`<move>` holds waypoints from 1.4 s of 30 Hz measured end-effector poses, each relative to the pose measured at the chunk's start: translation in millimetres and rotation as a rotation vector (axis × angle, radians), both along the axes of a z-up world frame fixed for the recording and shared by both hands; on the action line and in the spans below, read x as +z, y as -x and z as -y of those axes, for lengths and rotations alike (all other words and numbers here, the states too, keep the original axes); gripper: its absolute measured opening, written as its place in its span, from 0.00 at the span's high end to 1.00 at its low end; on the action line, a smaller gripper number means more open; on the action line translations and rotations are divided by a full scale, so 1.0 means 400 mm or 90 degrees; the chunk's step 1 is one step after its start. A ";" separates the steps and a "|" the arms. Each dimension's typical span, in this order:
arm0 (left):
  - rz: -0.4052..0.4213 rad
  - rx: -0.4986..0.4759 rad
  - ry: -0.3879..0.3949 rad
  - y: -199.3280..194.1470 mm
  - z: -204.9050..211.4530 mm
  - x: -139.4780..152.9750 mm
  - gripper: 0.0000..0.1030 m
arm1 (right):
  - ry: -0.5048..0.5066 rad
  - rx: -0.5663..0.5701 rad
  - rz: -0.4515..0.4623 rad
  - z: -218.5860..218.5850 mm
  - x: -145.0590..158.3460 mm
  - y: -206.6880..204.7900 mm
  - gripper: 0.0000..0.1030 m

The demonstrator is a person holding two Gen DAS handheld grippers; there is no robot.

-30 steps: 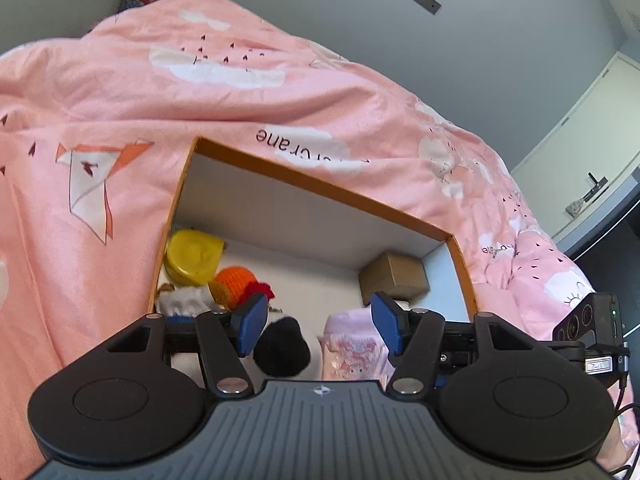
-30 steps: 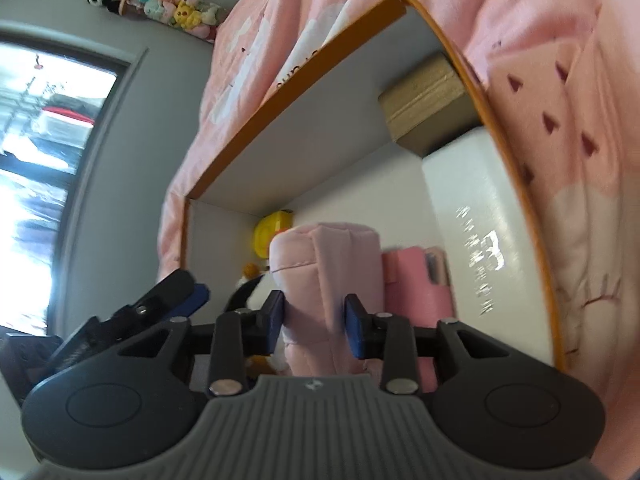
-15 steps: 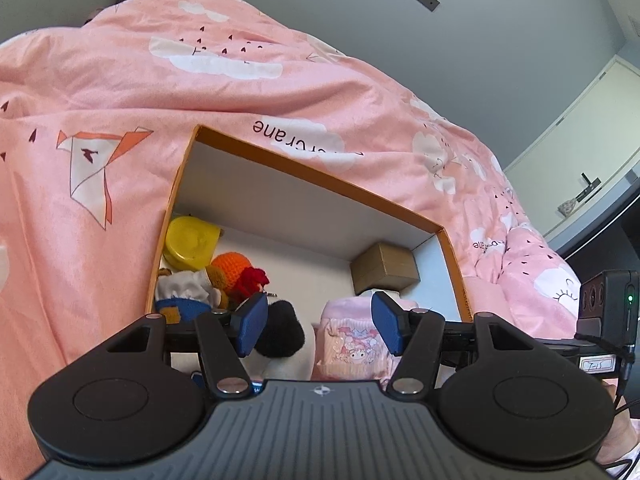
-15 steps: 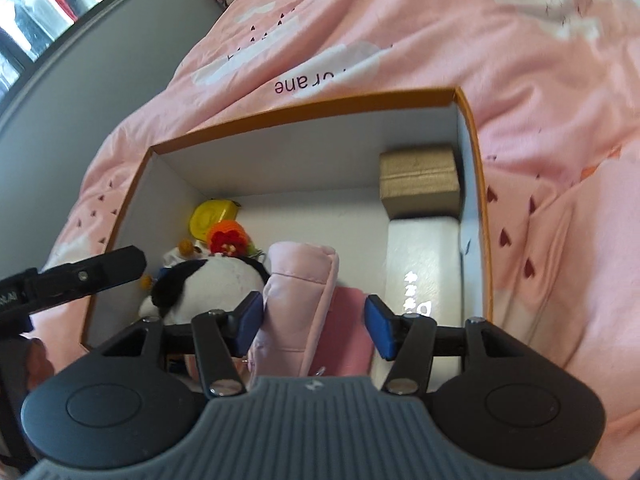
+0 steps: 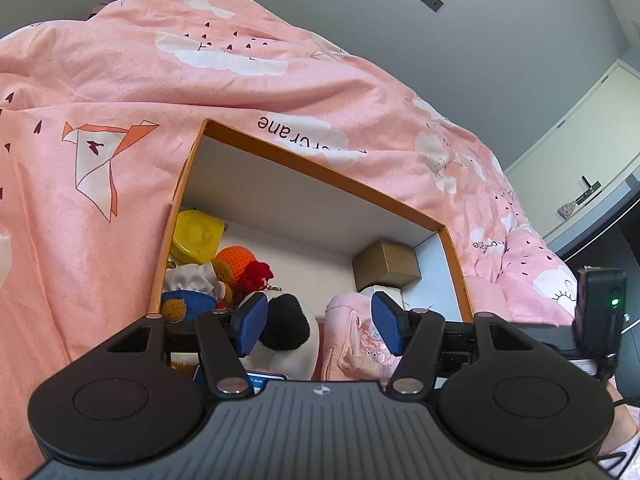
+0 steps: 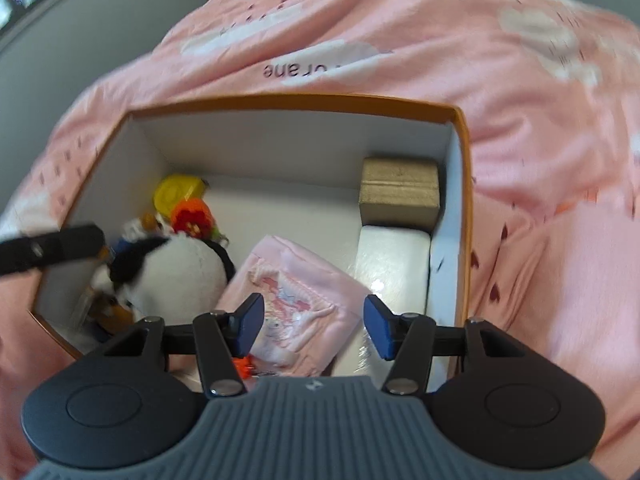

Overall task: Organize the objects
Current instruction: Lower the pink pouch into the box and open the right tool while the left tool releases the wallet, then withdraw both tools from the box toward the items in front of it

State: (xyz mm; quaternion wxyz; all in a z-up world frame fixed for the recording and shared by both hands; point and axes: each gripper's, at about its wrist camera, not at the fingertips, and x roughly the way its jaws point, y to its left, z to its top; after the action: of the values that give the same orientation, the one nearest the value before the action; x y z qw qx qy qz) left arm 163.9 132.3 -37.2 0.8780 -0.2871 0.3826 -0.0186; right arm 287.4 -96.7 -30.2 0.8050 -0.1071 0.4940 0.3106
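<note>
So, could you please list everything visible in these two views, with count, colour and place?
box: one, orange rim, white inside, on the quilt
quilt: one, pink with white clouds, around the box
cardboard carton: one, brown, far right corner
white block: one, right wall, in front of the carton
pink pouch: one, near middle
panda plush: one, black and white, left
yellow tub: one, far left corner
knitted toy: one, orange and red, beside the tub
left hand-held gripper: open, empty
right hand-held gripper: open above the pouch
</note>
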 end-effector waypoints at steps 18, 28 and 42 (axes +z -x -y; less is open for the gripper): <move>0.000 0.011 0.014 -0.002 -0.025 -0.003 0.34 | 0.100 0.420 0.109 -0.152 -0.038 -0.042 0.78; -0.009 -0.026 0.009 0.001 -0.007 0.002 0.34 | 0.163 0.608 0.158 -0.164 -0.048 0.018 0.78; 0.018 -0.154 -0.002 0.143 0.101 0.067 0.34 | -0.023 0.288 0.210 0.006 0.148 0.159 0.59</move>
State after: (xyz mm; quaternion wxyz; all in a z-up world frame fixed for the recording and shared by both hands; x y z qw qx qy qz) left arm 106.5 91.9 -10.6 0.8751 -0.2375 0.4018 -0.1278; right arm 223.6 -99.2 28.9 0.7863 -0.2493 0.3142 0.4699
